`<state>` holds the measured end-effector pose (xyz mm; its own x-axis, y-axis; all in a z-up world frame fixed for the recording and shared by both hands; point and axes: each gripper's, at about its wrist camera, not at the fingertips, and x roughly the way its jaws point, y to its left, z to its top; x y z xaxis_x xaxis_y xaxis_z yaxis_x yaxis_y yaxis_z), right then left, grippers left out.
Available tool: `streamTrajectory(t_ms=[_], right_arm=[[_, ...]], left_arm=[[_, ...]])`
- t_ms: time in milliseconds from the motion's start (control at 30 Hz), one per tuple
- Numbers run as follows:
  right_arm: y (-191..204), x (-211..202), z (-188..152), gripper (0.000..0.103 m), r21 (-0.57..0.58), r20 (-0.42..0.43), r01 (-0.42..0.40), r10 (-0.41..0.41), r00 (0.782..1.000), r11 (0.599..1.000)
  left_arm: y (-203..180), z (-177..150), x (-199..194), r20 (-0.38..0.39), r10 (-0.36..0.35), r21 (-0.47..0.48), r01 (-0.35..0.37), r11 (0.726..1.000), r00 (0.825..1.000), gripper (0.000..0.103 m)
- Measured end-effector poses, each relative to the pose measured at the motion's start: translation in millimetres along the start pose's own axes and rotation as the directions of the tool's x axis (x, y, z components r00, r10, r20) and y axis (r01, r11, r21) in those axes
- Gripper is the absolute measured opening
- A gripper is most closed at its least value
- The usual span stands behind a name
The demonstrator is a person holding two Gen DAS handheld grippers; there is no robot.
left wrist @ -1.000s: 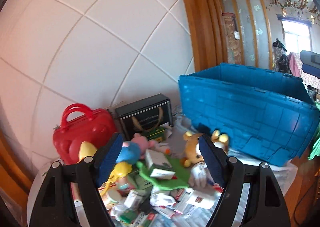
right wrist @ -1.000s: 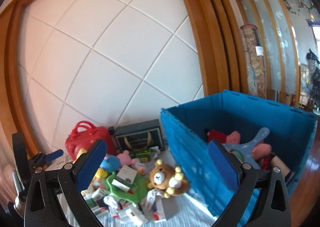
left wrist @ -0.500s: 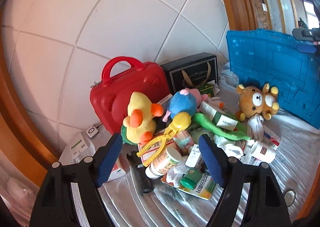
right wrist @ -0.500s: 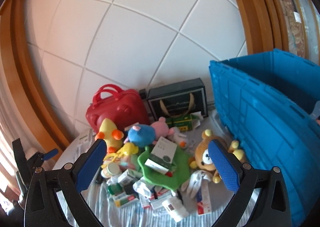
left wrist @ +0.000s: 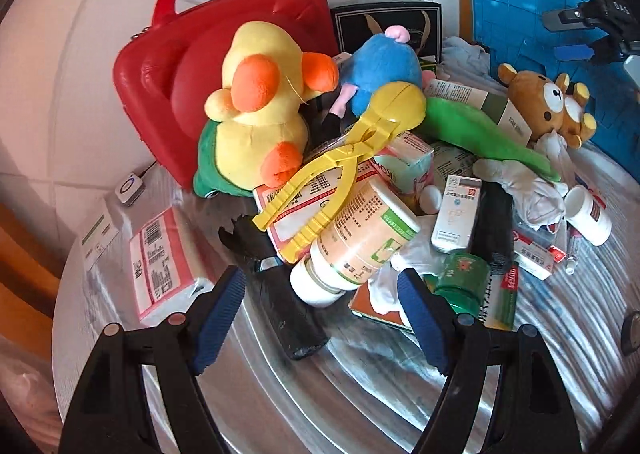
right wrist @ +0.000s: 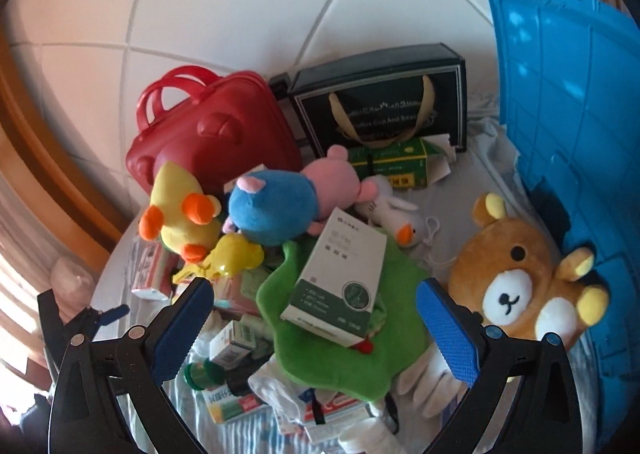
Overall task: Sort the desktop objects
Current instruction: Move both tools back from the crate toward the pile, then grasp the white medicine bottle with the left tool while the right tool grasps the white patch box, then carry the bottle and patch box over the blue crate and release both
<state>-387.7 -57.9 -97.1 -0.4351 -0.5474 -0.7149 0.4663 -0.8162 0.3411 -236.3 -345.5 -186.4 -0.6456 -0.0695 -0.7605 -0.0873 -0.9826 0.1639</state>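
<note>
My left hand-held gripper (left wrist: 320, 314) hangs over the near edge of the pile with its jaws wide and nothing between the pads; my right hand-held gripper (right wrist: 316, 328) is just as wide and empty, over the right part of the same heap. Nearest to the left one is the bottle (left wrist: 356, 238), lying on its side with its white cap toward me, just beyond the gap between the fingers; its long axis runs away from me and slightly right, so I judge the jaws already stand across it and a short push forward and down would straddle it. A black bar (left wrist: 284, 306) lies just left of it on the desk (left wrist: 360, 394), and a green cap (left wrist: 460, 282) sits by my right finger. Yellow tongs (left wrist: 340, 174) lie across the bottle's far end, so lifting it may drag them along. Beyond are the duck (left wrist: 256, 102), the blue plush (left wrist: 384, 66) and, against the wall, the red case (left wrist: 168, 66). On the right side, the white-and-green box (right wrist: 340, 282) lies on the green plush (right wrist: 340, 358) between my right fingers, long axis running away from me; that hand is the nearer to it. The bear (right wrist: 520, 282) lies farther right, against the blue bin (right wrist: 568, 114), where I take it the toys go.
</note>
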Motion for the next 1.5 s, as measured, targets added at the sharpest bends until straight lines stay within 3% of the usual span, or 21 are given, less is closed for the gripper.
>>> streamTrajectory(t_ms=[133, 267, 333, 500, 567, 633, 767, 900, 1000, 1033, 1067, 1100, 1200, 1333, 1500], right_arm=[[-9, 34, 5, 0.103, 0.049, -0.061, -0.002, 0.005, 0.998, 0.999], [-11, 54, 5, 0.103, 0.039, -0.091, 0.019, -0.016, 0.996, 0.999], [-13, 61, 4, 0.103, 0.041, -0.107, 0.025, -0.020, 0.994, 0.999], [-21, 79, 1, 0.103, 0.062, -0.129, 0.028, -0.020, 0.991, 0.998], [-24, 88, 1, 0.103, 0.079, -0.142, 0.023, -0.012, 0.990, 0.997], [-27, 96, 3, 0.103, 0.109, -0.158, 0.006, 0.011, 0.987, 0.994], [-26, 114, 6, 0.103, 0.123, -0.214, -0.036, 0.062, 0.975, 0.992], [-28, 137, 10, 0.103, 0.121, -0.256, -0.011, 0.042, 0.966, 0.993], [-29, 158, 13, 0.103, 0.135, -0.296, 0.005, 0.035, 0.954, 0.991], [-30, 163, 13, 0.101, 0.133, -0.304, 0.001, 0.040, 0.952, 0.991], [-31, 167, 12, 0.085, 0.135, -0.302, 0.002, 0.039, 0.953, 0.991], [-33, 170, 10, 0.083, 0.130, -0.303, 0.005, 0.035, 0.952, 0.991], [-28, 163, 5, 0.082, 0.075, -0.280, 0.001, 0.020, 0.960, 0.997], [-1, 128, 1, 0.082, -0.087, -0.194, 0.026, -0.043, 0.980, 0.996], [23, 85, 3, 0.082, -0.190, -0.100, 0.043, -0.063, 0.993, 0.981]], left_arm=[[-1, 10, 25, 0.011, -0.132, 0.099, 0.130, 0.987, 0.991, 0.078], [-14, 11, 43, -0.010, -0.246, 0.214, 0.242, 0.946, 0.969, 0.077], [-19, 9, 50, -0.008, -0.265, 0.262, 0.258, 0.930, 0.964, 0.075], [-20, 16, 63, -0.066, -0.362, 0.266, 0.366, 0.892, 0.930, 0.074], [-32, 15, 76, -0.130, -0.336, 0.267, 0.359, 0.894, 0.933, 0.075], [-35, 15, 77, -0.125, -0.364, 0.217, 0.384, 0.897, 0.923, 0.071], [-32, 11, 78, -0.113, -0.360, 0.129, 0.373, 0.919, 0.926, 0.069], [-32, 7, 77, -0.113, -0.380, 0.076, 0.390, 0.918, 0.918, 0.057], [-33, 5, 79, -0.108, -0.387, 0.036, 0.393, 0.919, 0.916, 0.055], [-33, 5, 79, -0.101, -0.387, 0.024, 0.391, 0.920, 0.917, 0.055], [-33, 4, 80, -0.095, -0.387, 0.010, 0.390, 0.921, 0.917, 0.055], [-33, 3, 79, -0.090, -0.387, -0.005, 0.388, 0.922, 0.918, 0.054], [-34, 0, 75, -0.084, -0.381, -0.024, 0.380, 0.925, 0.921, 0.054], [-40, -6, 64, -0.079, -0.374, -0.031, 0.373, 0.927, 0.924, 0.053], [-44, -4, 35, -0.034, -0.363, -0.037, 0.361, 0.932, 0.931, 0.053]])
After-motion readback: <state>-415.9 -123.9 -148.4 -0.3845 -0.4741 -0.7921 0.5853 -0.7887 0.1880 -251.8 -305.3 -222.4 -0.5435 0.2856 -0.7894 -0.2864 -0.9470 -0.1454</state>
